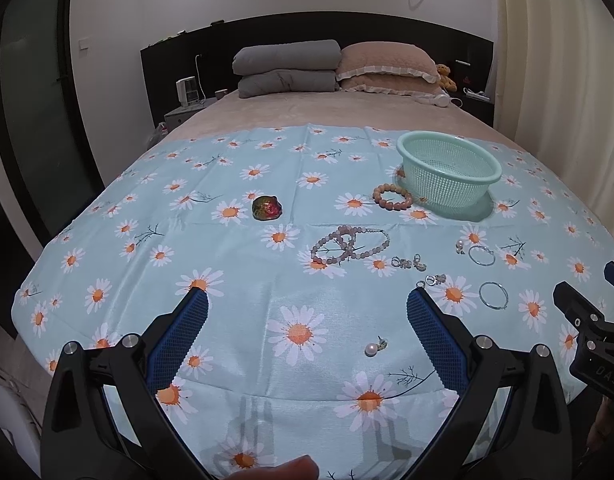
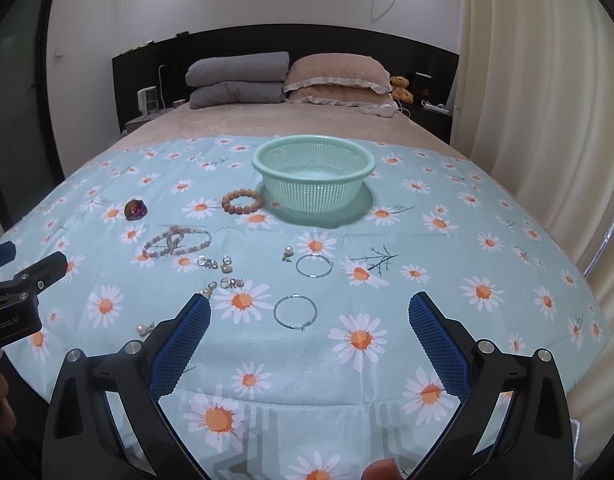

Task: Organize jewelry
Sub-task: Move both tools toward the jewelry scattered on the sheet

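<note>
Both my grippers tilt down over bed. My left gripper (image 1: pixel 307 300) spread wide, empty; my right gripper (image 2: pixel 309 304) likewise. Mint-green plastic mesh basket (image 2: pixel 313 160) sits far on daisy-print light-blue cloth (image 2: pixel 427 288), brown bead bracelet (image 2: pixel 242 202) just beside. Thin silver hoop (image 2: pixel 295 311) lies between right fingers. Left view shows pearl earring (image 1: pixel 373 348) between its fingers. Grey folded quilt (image 1: pixel 285 68) by dark headboard (image 1: pixel 267 28).

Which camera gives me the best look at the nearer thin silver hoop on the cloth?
The right wrist view: the nearer silver hoop lies almost centred just beyond the open right gripper, its whole ring clear against the daisy cloth. The left wrist view shows it smaller, off to the right.
</note>
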The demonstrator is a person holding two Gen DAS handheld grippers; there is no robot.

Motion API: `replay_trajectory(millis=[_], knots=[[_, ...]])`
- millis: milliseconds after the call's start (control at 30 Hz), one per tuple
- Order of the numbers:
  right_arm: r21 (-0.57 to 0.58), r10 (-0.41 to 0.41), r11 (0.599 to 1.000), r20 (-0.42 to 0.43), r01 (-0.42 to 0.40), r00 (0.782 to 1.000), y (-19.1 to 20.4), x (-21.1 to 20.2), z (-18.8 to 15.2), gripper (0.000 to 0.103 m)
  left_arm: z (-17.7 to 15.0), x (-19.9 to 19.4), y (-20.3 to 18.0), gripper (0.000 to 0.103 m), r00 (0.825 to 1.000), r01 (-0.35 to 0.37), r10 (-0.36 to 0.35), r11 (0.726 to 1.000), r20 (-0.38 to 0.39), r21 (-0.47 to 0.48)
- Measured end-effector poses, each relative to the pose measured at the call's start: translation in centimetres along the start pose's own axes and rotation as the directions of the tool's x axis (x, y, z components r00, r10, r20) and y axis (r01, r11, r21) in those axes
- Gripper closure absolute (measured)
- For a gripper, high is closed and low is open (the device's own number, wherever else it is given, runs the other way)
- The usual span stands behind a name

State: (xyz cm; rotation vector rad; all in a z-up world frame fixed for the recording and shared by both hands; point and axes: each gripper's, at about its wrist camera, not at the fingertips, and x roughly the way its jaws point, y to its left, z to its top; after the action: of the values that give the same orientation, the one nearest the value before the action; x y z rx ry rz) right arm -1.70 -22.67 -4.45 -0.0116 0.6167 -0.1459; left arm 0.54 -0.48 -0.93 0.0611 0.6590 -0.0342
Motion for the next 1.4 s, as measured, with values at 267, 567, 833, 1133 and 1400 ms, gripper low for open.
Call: replay_trajectory(millis=[267, 567, 833, 1133, 1400], knots=[[0.001, 0.001, 1.000, -0.011, -0.001, 1.000, 0.0, 0.5, -0.1, 0.007, -0.2, 0.8, -0.1, 0.005, 1.000, -0.011, 0.011, 1.000, -0.013, 0.006], [0.003, -0.004, 1.000, -0.005, 0.004, 1.000, 0.1, 2.2, -0.2, 0.007, -0.3, 2.9, -0.1, 0.005, 0.999, -0.023, 0.024, 1.000, -0.035, 0.014], [0.001, 0.009, 1.000, -0.073, -0.009, 0.997, 0.4, 4.7, -0.1, 0.007, -0.4, 5.8, -0.5, 0.005, 0.997, -0.024, 0.025, 0.999, -0.078, 0.024], [-0.016, 0.024, 1.000, -0.120, -0.026, 0.993, 1.0, 8.9, 0.0, 0.007, -0.3, 9.5, -0.9, 0.005, 0.991, -0.019, 0.023, 0.999, -0.130, 0.034], [-0.023, 0.007, 1.000, -0.163, -0.011, 0.987, 0.3, 13.3, 0.5, 0.007, 0.3, 13.2, -1.6, 0.005, 0.987, 0.010, -0.003, 0.999, -0.159, 0.043]])
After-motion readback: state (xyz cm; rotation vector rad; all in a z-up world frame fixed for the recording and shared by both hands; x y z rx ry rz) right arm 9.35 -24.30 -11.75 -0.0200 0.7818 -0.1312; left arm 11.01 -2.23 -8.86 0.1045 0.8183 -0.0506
